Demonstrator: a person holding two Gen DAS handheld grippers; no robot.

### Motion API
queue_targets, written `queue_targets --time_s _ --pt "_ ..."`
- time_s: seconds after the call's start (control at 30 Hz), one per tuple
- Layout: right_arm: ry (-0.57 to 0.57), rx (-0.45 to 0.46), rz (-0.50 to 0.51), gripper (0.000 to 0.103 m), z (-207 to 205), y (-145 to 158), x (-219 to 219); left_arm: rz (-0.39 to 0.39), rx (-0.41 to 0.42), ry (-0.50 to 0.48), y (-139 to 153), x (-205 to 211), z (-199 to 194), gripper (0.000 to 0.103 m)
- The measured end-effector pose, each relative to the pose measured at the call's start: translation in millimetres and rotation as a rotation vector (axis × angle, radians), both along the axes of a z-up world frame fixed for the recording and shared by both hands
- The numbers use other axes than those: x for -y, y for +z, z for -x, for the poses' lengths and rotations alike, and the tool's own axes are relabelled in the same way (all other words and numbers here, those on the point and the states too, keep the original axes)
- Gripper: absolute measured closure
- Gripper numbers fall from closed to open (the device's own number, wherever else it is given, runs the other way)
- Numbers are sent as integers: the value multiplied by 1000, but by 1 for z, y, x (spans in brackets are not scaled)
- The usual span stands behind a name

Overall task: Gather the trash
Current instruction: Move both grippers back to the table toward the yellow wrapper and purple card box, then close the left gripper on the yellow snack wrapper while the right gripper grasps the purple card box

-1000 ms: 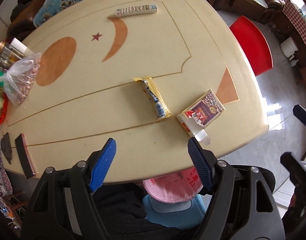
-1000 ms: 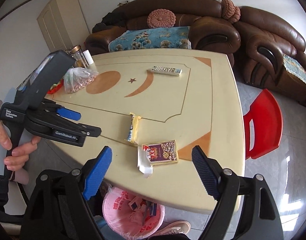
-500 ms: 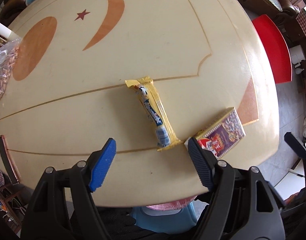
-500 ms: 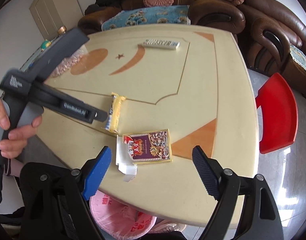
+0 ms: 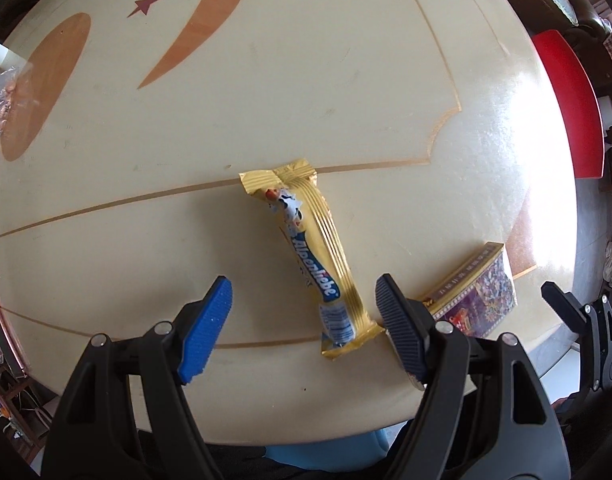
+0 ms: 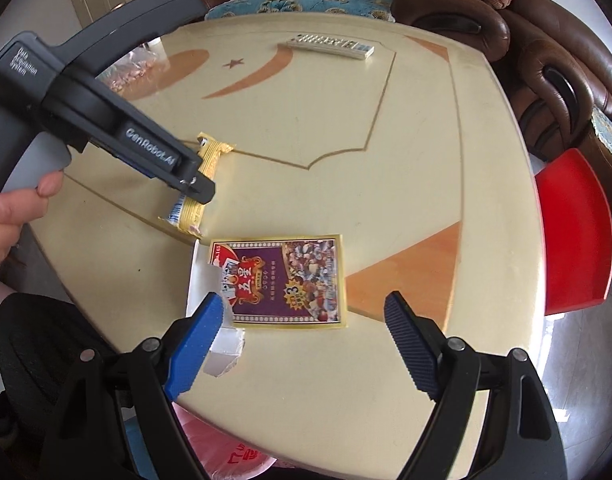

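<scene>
candy wrapper (image 5: pixel 318 260): gold, lies flat on the table, long axis running 11 to 5 o'clock in the left wrist view; its near end sits between the left fingers, closer to the right-side one.
card box (image 6: pixel 279 280): opened, flap torn, flat near the table's front edge, just beside the wrapper at its 4 o'clock; not touching as far as I can tell.
left gripper (image 5: pixel 303 326): jaws apart, nothing in them, pointing straight down over the wrapper's near end.
right gripper (image 6: pixel 303 338): jaws apart, empty, tilted down over the card box; left fingertip (image 6: pixel 209 316) overlaps the torn flap in view, contact unclear.
change: both grippers have dropped toward the table over the last second; wrapper and box now fill far more of each view, openings unchanged.
meaning: reach nearly done, grab not yet made; likely next is closing on each item.
table (image 6: pixel 306 128): cream with orange inlay.
remote (image 6: pixel 330 45): far side, 12 o'clock, well apart.
pink bag (image 6: pixel 233 456): under the front edge, 6 o'clock, probably the bin.
red chair (image 6: pixel 574 232): 3 o'clock.
</scene>
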State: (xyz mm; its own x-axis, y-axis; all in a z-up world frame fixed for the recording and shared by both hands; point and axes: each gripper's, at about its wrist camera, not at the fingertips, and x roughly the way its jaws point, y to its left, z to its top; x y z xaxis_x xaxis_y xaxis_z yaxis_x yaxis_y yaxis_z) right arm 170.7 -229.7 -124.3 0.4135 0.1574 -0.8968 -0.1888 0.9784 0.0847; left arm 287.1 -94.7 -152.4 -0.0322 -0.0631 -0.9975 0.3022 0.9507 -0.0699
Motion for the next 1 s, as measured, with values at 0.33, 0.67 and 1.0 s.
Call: queue_targets --time_s 0.33,0.67,1.0 --pt "35 -16 28 22 -8 -21 -17 7 -11 4 -19 2 -21 30" --pt "11 19 48 24 -15 -34 -23 26 11 33 -16 0 -17 36" --pt "-13 58 43 30 -11 -34 -20 56 12 71 -7 -6 -20 73"
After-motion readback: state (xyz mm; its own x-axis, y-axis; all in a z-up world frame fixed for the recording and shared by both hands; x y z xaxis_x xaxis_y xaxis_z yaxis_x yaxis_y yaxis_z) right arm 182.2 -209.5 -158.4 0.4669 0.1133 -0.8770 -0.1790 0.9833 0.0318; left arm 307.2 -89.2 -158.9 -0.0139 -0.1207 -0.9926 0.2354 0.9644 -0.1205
